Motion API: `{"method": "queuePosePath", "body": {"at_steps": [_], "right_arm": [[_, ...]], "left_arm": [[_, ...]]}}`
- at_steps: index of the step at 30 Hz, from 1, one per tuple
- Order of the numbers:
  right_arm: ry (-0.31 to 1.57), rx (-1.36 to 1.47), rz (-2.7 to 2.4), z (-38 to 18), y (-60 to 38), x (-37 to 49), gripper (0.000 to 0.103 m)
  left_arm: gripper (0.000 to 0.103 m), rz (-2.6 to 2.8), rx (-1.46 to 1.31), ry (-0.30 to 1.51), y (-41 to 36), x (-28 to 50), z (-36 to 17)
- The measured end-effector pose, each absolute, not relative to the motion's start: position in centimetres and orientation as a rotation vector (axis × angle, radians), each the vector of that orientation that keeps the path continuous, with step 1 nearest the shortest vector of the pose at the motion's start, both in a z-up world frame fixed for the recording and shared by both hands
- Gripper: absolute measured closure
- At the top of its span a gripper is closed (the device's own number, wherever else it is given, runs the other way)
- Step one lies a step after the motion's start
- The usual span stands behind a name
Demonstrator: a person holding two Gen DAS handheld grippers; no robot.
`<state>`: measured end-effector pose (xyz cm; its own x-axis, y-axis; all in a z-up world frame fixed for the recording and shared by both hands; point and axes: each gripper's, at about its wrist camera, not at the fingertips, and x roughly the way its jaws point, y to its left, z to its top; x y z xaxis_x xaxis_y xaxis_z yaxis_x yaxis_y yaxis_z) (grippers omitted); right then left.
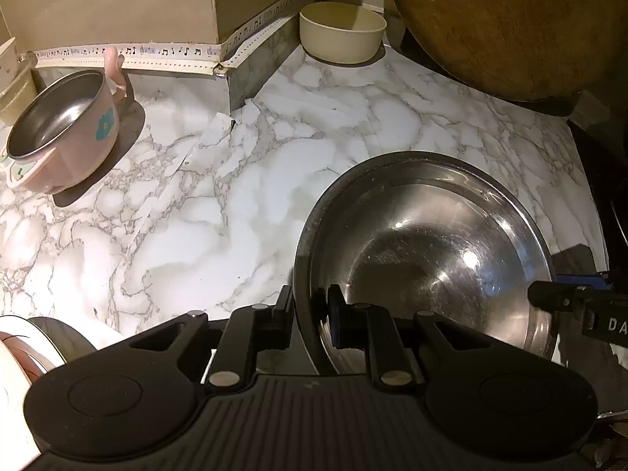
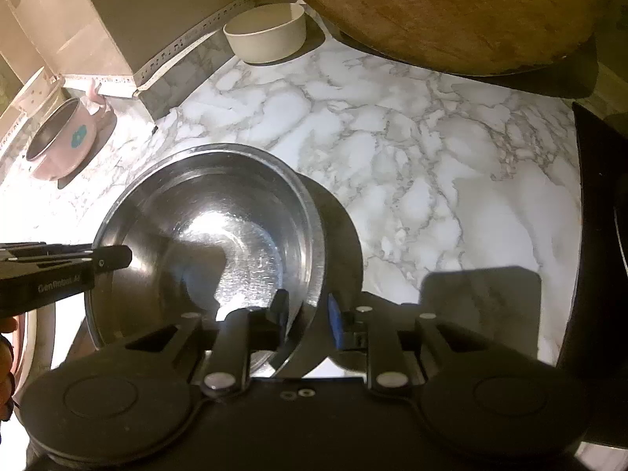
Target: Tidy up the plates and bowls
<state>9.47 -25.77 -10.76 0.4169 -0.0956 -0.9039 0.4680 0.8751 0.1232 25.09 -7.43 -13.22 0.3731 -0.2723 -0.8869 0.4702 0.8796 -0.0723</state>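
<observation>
You had both tongs clamped on the steel bowl (image 1: 424, 251), which sat low over the marble worktop (image 1: 196, 216), near its front right part; whether it rested on the surface could not be told. Your left tongs (image 1: 310, 314) gripped the bowl's left rim, one finger outside the wall and one inside. Your right tongs (image 2: 308, 314) gripped the opposite rim in the same manner. In the left wrist view, the tip of the right tongs entered from the right edge at the bowl's rim.

A pink pot (image 1: 62, 133) stood well apart at the rear left of the worktop, by the wall. A cream bowl (image 1: 341, 31) stood in the rear corner. A round wooden board (image 1: 514, 23) leaned at the rear right, near the cream bowl. A white dish (image 1: 19, 357) showed partly at the lower left edge.
</observation>
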Motion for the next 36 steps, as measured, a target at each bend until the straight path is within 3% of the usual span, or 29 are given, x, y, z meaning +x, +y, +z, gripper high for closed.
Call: {"method": "queuePosePath", "body": {"at_steps": [4, 6, 8, 16, 21, 25, 29, 36], "right_arm": [[1.073, 0.368, -0.351, -10.0, -25.8, 9.2, 0.078], [1.067, 0.354, -0.349, -9.6, -25.7, 9.2, 0.077], [1.061, 0.337, -0.348, -9.2, -25.7, 9.2, 0.077], [1.012, 0.323, -0.307, -6.9, -25.5, 9.2, 0.072], [0.977, 0.302, -0.242, -5.5, -24.4, 9.8, 0.063], [0.957, 0.278, -0.183, -4.5, -23.3, 10.9, 0.054], [0.938, 0.258, -0.139, -3.7, -22.1, 12.6, 0.046], [0.89, 0.218, -0.04, -2.1, -18.9, 17.0, 0.028]], "left_arm": [[0.079, -0.492, 0.201, 1.098, -7.2, 25.1, -13.0], [0.062, -0.49, 0.197, 1.094, -7.0, 25.1, -12.9], [0.052, -0.487, 0.192, 1.081, -6.8, 24.9, -12.6], [0.051, -0.494, 0.19, 1.018, -5.8, 24.3, -10.0], [0.042, -0.492, 0.161, 0.978, -4.7, 24.2, -7.8], [0.042, -0.469, 0.142, 0.937, -3.6, 24.4, -6.1], [0.03, -0.423, 0.127, 0.888, -1.9, 25.0, -4.5], [0.024, -0.347, 0.08, 0.835, 2.0, 27.3, -2.2]]}}
